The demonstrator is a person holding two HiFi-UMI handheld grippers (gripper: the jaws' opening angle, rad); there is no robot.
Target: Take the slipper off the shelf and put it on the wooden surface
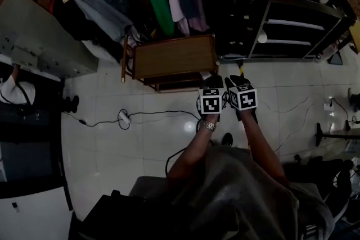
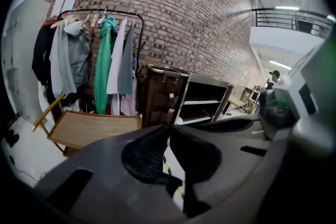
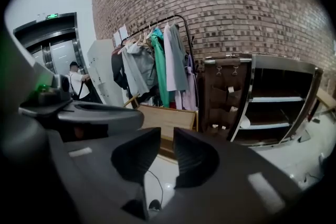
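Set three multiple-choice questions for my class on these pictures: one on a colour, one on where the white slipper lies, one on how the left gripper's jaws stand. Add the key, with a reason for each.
1. On the black clothes rail behind the low wooden table, the long garment between the grey and pale ones is:
A. red
B. green
C. yellow

2. The white slipper lies:
A. on the table
B. over the rail
C. on a shelf of the dark metal rack

3. The left gripper has its jaws:
A. tips together, nothing between
B. wide apart
C. closed on the slipper

Key:
1 B, it shows bright green.
2 C, it rests at a shelf board's left end.
3 A, the left gripper view shows the tips meeting.
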